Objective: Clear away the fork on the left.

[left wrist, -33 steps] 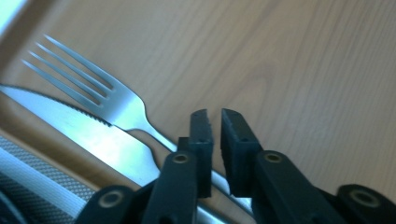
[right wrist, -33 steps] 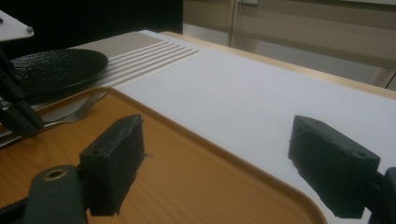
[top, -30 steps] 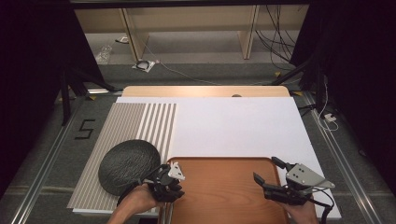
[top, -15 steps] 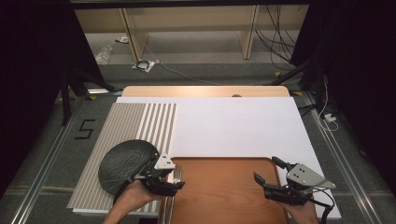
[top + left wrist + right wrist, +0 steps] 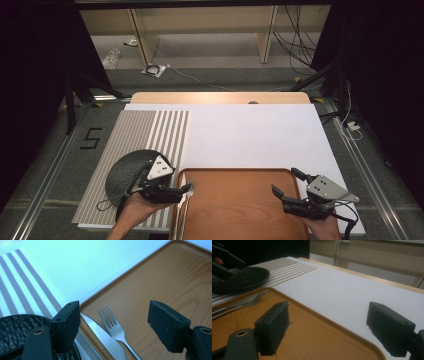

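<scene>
Cutlery remains ungrasped: our left hand-held gripper hangs wide open above the fork and knife at the tray's near left edge, while our right hand-held gripper waits open and empty.

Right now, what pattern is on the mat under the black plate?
Grey and white stripes on the mat, running lengthwise under the plate. The high view shows it best.

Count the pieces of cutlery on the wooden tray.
2: a fork and a knife, side by side at the tray's left edge, below the open left gripper.
</scene>
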Demonstrator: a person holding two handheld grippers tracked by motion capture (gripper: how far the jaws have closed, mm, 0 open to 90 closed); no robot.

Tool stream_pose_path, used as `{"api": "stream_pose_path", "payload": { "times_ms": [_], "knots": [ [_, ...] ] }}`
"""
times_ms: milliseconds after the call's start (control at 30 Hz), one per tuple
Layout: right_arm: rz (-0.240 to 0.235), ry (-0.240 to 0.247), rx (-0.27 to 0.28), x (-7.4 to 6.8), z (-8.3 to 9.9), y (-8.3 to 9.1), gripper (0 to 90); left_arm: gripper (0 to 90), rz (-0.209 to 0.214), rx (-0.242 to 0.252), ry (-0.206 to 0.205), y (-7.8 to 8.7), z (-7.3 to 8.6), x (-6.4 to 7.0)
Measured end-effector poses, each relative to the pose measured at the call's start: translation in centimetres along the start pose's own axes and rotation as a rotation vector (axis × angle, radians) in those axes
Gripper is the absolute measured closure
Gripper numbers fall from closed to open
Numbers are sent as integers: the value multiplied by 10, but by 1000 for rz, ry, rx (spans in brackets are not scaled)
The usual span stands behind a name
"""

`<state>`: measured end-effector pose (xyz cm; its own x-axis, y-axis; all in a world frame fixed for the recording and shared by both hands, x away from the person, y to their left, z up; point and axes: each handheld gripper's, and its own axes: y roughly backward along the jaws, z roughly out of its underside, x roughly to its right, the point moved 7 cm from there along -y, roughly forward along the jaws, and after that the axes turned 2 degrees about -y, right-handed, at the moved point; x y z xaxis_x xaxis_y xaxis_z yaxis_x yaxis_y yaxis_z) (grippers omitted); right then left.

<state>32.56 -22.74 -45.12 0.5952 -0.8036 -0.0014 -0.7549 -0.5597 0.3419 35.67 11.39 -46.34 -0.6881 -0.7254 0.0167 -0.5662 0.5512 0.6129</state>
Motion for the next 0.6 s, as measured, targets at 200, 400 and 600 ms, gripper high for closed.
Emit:
{"api": "stream_pose_path", "payload": {
  "times_ms": [200, 400, 600],
  "knots": [
    [1, -2, -2, 0, 0, 0, 193, 236, -48, 69, 75, 9, 0, -13],
    [0, -3, 3, 0, 0, 0, 193, 230, -46, 104, 147, 17, 3, -21],
    [0, -1, 3, 0, 0, 0, 193, 218, -55, 135, 225, 26, 6, -32]
  ]
}}
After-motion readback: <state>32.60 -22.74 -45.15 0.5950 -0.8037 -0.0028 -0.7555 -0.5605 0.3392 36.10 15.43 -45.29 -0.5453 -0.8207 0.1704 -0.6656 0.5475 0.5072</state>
